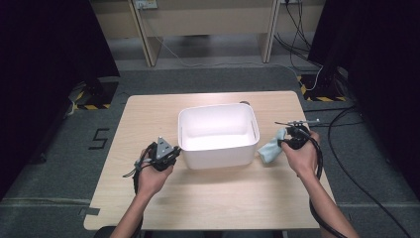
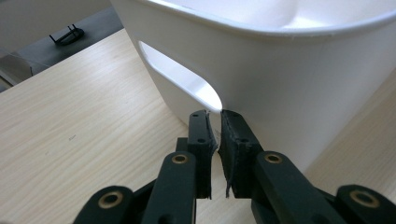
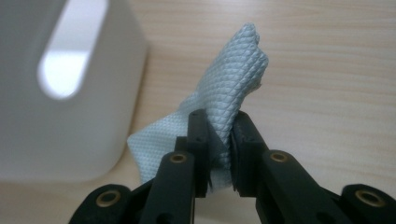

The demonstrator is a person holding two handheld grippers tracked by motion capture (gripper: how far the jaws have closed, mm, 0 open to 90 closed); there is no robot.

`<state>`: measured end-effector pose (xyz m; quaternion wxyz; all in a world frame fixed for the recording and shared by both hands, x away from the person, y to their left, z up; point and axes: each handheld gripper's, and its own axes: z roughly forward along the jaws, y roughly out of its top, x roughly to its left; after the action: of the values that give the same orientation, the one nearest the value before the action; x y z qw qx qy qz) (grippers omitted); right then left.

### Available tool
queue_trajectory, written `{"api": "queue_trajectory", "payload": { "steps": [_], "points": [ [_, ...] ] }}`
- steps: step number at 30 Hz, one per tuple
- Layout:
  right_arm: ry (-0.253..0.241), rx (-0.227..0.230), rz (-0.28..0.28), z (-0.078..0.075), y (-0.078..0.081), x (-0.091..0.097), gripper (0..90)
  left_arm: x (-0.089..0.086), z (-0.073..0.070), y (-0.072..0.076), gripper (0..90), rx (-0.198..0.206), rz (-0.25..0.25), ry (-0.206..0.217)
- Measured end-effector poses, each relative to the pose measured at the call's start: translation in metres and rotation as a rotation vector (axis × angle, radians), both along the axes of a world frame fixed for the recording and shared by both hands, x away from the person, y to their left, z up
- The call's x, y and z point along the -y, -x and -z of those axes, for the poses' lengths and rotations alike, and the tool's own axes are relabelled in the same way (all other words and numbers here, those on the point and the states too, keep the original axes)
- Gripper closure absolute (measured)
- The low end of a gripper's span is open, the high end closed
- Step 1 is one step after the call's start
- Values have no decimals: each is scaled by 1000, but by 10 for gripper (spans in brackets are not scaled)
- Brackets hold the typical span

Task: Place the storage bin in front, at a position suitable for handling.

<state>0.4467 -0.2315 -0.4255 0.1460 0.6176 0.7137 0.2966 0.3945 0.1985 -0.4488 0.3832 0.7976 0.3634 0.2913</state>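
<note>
My right fingers (image 3: 219, 135) are clamped on a fold of the pale blue cloth (image 3: 229, 93), pinching it so that one bunched end stands up past the tips while the rest hangs toward the desk (image 3: 327, 70); the pinched part of the fabric is hidden between the pads. In the high view the cloth (image 1: 271, 148) sits just off the right wall of the white tub (image 1: 218, 134), with my right hand (image 1: 299, 151) covering part of it. My left fingers (image 2: 215, 121) stand slightly parted with only a thin gap between them, holding nothing, their tips right at the lower end of the tub's handle slot (image 2: 180, 79); whether they touch the wall I cannot tell. The tub's base is cut off from the left gripper view. Bare desk lies open toward me and to the left, and the right edge runs near my right hand.
</note>
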Motion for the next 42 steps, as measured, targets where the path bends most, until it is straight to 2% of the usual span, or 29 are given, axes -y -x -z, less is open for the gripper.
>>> {"api": "queue_trajectory", "payload": {
  "steps": [2, 5, 6, 7, 10, 11, 12, 14, 15, 16, 17, 18, 19, 20, 22, 26, 29, 30, 33, 34, 38, 42],
  "points": [
    [1, -4, -39, -5, 16, -6, 806, 8, -1, -5, 820, -4, 1, -6],
    [5, -10, -65, -7, 25, -12, 806, 13, -1, -10, 818, -9, 1, 0],
    [2, -16, -82, -7, 29, -15, 806, 14, -1, -13, 817, 3, 7, -11],
    [-2, -21, -98, -7, 33, -19, 806, 17, -1, -14, 814, -8, 1, -3],
    [2, -32, -149, -8, 45, -33, 806, 18, -3, -16, 781, 2, -7, -3],
    [2, -33, -164, -9, 48, -38, 806, 17, -4, -15, 764, 20, -7, 1],
    [5, -30, -192, -10, 53, -46, 806, 16, -5, -11, 720, 14, -27, 14],
    [5, -33, -202, -11, 54, -49, 806, 15, -10, -2, 699, 47, -30, 31],
    [5, -32, -211, -11, 56, -53, 806, 16, -14, 4, 674, 64, -29, 44],
    [0, -35, -233, -10, 60, -60, 806, 17, -21, 18, 620, 90, -11, 82],
    [-6, -36, -244, -10, 63, -64, 806, 17, -21, 18, 593, 90, -11, 82],
    [-6, -36, -244, -10, 63, -64, 806, 19, -24, 25, 593, 97, 0, 105],
    [-12, -39, -256, -10, 65, -68, 806, 23, -26, 35, 568, 98, 26, 137],
    [-17, -39, -283, -9, 68, -78, 806, 27, -27, 40, 521, 92, 48, 152],
    [-18, -40, -299, -9, 70, -83, 806, 39, -27, 52, 504, 66, 115, 179],
    [-39, -33, -357, -12, 72, -108, 805, 69, -18, 63, 423, 26, 231, 172],
    [-45, -25, -397, -15, 71, -124, 805, 87, -9, 64, 376, 8, 277, 146],
    [-54, -24, -411, -17, 71, -133, 805, 91, -6, 64, 355, 3, 285, 130],
    [-62, -20, -427, -20, 71, -141, 805, 100, 2, 63, 339, -11, 297, 98],
    [-60, -15, -441, -22, 70, -146, 805, 102, 5, 61, 327, -4, 296, 80],
    [-74, -16, -460, -25, 71, -155, 805, 105, 7, 59, 309, -5, 291, 73],
    [-77, -14, -466, -25, 71, -159, 805, 107, 7, 57, 309, 10, 293, 45]
  ]
}}
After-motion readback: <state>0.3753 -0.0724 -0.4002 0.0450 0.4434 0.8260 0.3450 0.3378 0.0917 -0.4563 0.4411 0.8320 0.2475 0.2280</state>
